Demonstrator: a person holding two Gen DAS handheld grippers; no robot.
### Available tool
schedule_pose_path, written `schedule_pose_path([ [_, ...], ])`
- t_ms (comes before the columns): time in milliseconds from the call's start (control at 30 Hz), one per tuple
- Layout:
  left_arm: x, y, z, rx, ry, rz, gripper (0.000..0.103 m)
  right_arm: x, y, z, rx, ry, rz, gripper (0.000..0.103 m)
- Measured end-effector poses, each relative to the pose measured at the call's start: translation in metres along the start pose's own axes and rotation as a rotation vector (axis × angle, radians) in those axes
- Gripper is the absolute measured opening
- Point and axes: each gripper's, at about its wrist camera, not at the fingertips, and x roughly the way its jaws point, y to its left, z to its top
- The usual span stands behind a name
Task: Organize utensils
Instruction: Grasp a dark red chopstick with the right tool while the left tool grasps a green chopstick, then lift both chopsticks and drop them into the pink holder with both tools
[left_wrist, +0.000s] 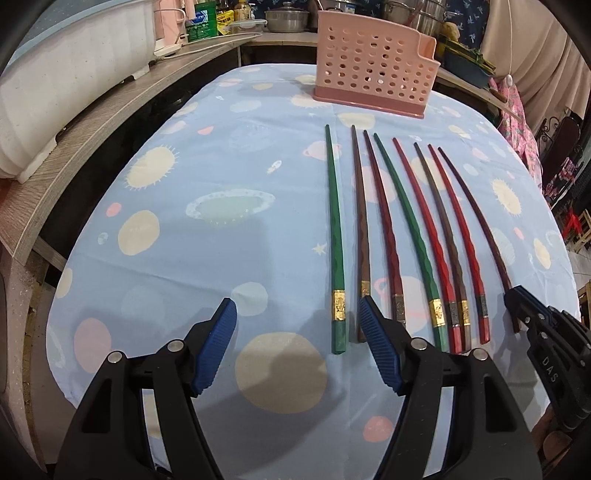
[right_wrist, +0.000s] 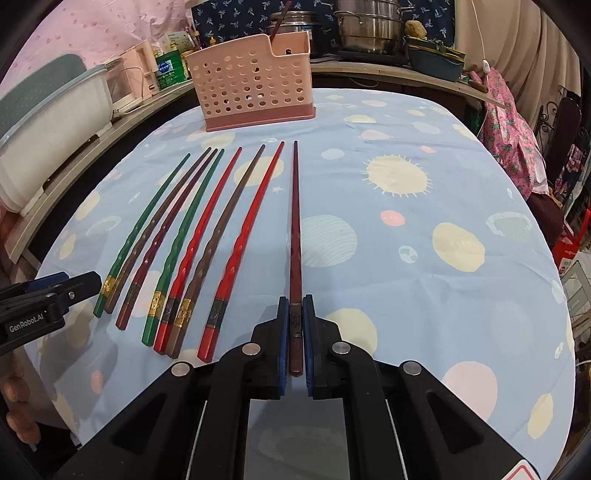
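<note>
Between the right pads: the right gripper (right_wrist: 294, 325) is clamping the dark maroon chopstick (right_wrist: 295, 236) at its banded handle end, the blue pads pressing both sides of the stick.
Left jaws: the left gripper (left_wrist: 297, 332) is standing released with nothing between its pads, hovering over the handle ends of the green chopstick (left_wrist: 334, 236) and the brown chopstick (left_wrist: 360, 221) at the left of the row.
Row of utensils: seven other chopsticks are lying side by side on the tablecloth (right_wrist: 424, 258), tips pointing toward the pink holder (right_wrist: 255, 85); the gripped one is lying slightly apart at the right end.
Destination: the perforated pink holder is standing upright at the far edge of the table, well apart from the handles.
Step in hand: judged as lifting the maroon stick for carrying to the holder.
Doing it well: the right hand should be raising the handle end first so the long tip is clearing the cloth without sweeping the neighbouring red chopstick (right_wrist: 243, 236).
Risk: a grip this near the end is leaving much length free, so the stick may be pivoting between the pads; slow tilting toward upright before lowering into the holder seems wise.
</note>
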Motion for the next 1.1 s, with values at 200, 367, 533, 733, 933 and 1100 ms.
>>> schedule_pose_path([
  [200,0.011,0.000,-0.003,0.002,0.023,0.021,0.064,-0.001,0.000,-0.002,-0.004,-0.002,-0.003,0.007],
  [367,0.013,-0.001,-0.003,0.008,0.012,0.034,0.065,-0.002,0.001,-0.002,-0.009,-0.004,-0.006,0.007],
  [533,0.014,0.000,0.000,0.008,0.014,0.035,0.057,-0.001,0.001,-0.001,-0.014,-0.002,-0.008,0.007],
  [733,0.013,0.006,0.004,0.001,0.026,0.022,0.021,-0.001,0.001,0.001,-0.013,0.007,-0.003,0.007],
  [933,0.012,0.018,0.008,-0.028,0.049,-0.002,0.008,-0.002,-0.002,0.002,-0.005,0.015,0.005,0.007],
  [1100,0.001,0.030,0.016,-0.058,0.027,0.000,0.007,-0.016,-0.007,0.007,0.009,-0.019,-0.002,0.007],
])
